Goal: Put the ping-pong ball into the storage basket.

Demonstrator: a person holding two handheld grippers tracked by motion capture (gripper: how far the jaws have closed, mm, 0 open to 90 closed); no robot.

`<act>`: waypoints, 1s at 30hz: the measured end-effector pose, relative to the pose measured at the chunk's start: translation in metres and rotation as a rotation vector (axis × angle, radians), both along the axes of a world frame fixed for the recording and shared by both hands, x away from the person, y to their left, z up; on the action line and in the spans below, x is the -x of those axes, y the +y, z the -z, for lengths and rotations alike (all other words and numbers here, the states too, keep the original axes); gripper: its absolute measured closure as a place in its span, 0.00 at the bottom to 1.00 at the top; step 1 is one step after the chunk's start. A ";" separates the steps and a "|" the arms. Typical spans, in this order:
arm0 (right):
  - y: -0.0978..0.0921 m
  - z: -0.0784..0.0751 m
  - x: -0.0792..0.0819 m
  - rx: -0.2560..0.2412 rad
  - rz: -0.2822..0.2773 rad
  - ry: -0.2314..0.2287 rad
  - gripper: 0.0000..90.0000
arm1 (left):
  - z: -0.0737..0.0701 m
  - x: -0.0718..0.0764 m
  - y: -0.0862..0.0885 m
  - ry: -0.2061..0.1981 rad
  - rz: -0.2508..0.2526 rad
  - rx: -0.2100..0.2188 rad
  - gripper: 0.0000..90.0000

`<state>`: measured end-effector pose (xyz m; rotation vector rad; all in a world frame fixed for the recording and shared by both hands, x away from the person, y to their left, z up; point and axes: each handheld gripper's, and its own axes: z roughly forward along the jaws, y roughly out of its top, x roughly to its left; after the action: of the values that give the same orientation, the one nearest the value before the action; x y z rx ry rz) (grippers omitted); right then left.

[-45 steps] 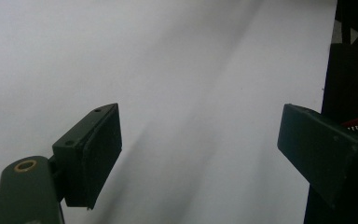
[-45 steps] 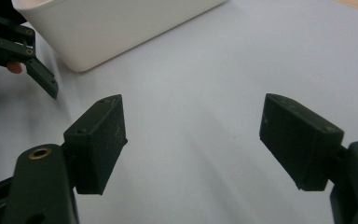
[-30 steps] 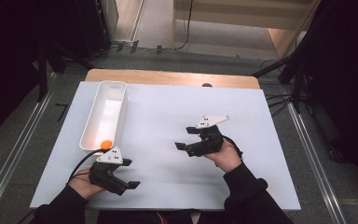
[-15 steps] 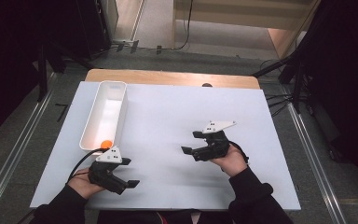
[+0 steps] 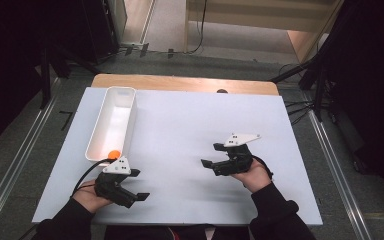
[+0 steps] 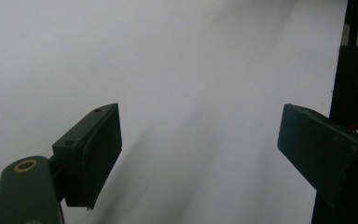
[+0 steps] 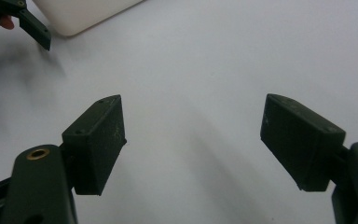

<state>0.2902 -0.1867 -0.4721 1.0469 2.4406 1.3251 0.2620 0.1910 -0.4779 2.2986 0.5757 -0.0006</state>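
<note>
We note a white table top point(image 5: 190, 135) across the middle of the high view, with a strip of wooden edge point(image 5: 180, 82) along its upper side and grey floor around it. On the left of the board, running from upper centre-left down toward the lower left, stands a long white tray point(image 5: 122, 102). Its near end holds a small orange ball point(image 5: 113, 154), lying against the bottom wall.

At lower left, just below the tray's near end, we find the left gripper point(image 5: 136, 185) in the person's left hand point(image 5: 87, 196), a black cable looping off it. In its own view, its jaws stand wide apart above bare white surface, with nothing between them.

At lower right, well apart from the tray, the right gripper point(image 5: 210, 156) sits in the right hand point(image 5: 254, 175), a grey plate on top. Its own view point(image 7: 193, 135) shows the jaws spread wide and empty, with the tray corner point(image 7: 81, 14) at upper left.
</note>
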 end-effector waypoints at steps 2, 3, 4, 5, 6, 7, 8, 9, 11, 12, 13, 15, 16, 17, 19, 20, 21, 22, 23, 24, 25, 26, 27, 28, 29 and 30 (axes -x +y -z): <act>-0.002 0.000 0.002 0.002 0.003 0.001 0.23 | 0.000 0.000 0.000 0.001 0.002 -0.003 0.15; -0.004 0.000 0.003 0.004 0.007 0.004 0.23 | 0.000 0.000 0.000 0.001 0.003 -0.005 0.16; -0.005 0.001 0.003 0.005 0.008 0.002 0.23 | 0.000 0.000 0.000 0.001 0.003 -0.005 0.15; -0.006 0.001 0.004 0.007 0.014 0.004 0.23 | 0.000 0.001 0.000 0.001 0.003 -0.005 0.16; -0.007 0.001 0.005 0.011 0.016 0.003 0.23 | 0.000 0.001 0.000 0.001 0.003 -0.002 0.16; -0.009 0.001 0.006 0.009 0.017 0.004 0.23 | 0.000 0.001 0.000 0.001 0.003 -0.001 0.16; -0.010 0.001 0.007 0.006 0.022 0.006 0.23 | 0.000 0.001 0.000 0.002 0.003 0.000 0.16; -0.011 0.001 0.008 0.009 0.023 0.003 0.23 | 0.000 0.001 0.000 0.002 0.004 0.000 0.16; -0.014 0.002 0.010 0.011 0.027 0.004 0.23 | 0.000 0.001 -0.001 0.001 0.004 -0.002 0.16; -0.016 0.002 0.011 0.014 0.030 0.003 0.23 | 0.000 0.001 -0.001 0.000 0.005 -0.003 0.15; -0.017 0.002 0.012 0.013 0.032 0.007 0.23 | 0.000 0.001 -0.001 0.000 0.006 -0.004 0.15; -0.020 0.003 0.013 0.012 0.035 0.008 0.23 | 0.000 0.001 -0.001 0.000 0.005 -0.003 0.16; -0.021 0.004 0.014 0.011 0.038 0.010 0.23 | 0.000 0.001 -0.001 0.000 0.006 -0.003 0.15; -0.022 0.004 0.015 0.008 0.044 0.015 0.23 | 0.000 0.001 -0.001 -0.001 0.006 -0.003 0.15; -0.025 0.005 0.017 0.015 0.046 0.013 0.23 | 0.000 0.001 -0.001 -0.001 0.008 -0.002 0.16; -0.026 0.005 0.018 0.013 0.045 0.016 0.23 | 0.000 0.001 -0.001 -0.002 0.007 -0.003 0.15; -0.026 0.006 0.018 0.015 0.051 0.018 0.23 | 0.000 0.001 -0.001 -0.002 0.007 -0.004 0.15; -0.027 0.007 0.019 0.022 0.049 0.025 0.23 | 0.000 0.001 -0.001 -0.001 0.006 -0.005 0.16; -0.027 0.007 0.020 0.027 0.046 0.034 0.23 | 0.000 0.001 -0.001 -0.002 0.005 -0.005 0.16; -0.028 0.007 0.021 0.034 0.044 0.040 0.23 | 0.000 0.001 -0.001 -0.001 0.004 -0.004 0.16; -0.028 0.008 0.022 0.040 0.038 0.039 0.23 | 0.000 0.001 -0.001 -0.002 0.004 -0.003 0.16; -0.028 0.008 0.023 0.042 0.039 0.044 0.23 | 0.000 0.001 -0.001 -0.002 0.005 -0.003 0.15; -0.029 0.009 0.023 0.048 0.039 0.044 0.23 | 0.000 0.001 -0.001 -0.003 0.007 -0.002 0.16; -0.030 0.009 0.024 0.048 0.040 0.046 0.23 | 0.000 0.001 -0.001 -0.003 0.007 -0.003 0.16; -0.030 0.010 0.025 0.050 0.039 0.046 0.23 | 0.000 0.001 -0.001 -0.003 0.007 -0.003 0.15; -0.031 0.010 0.026 0.054 0.040 0.053 0.23 | 0.000 0.001 -0.001 -0.004 0.006 -0.003 0.15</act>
<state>0.2645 -0.2176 -0.4822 1.1247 2.4652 1.2280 0.2609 0.1897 -0.4781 2.3026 0.5668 0.0022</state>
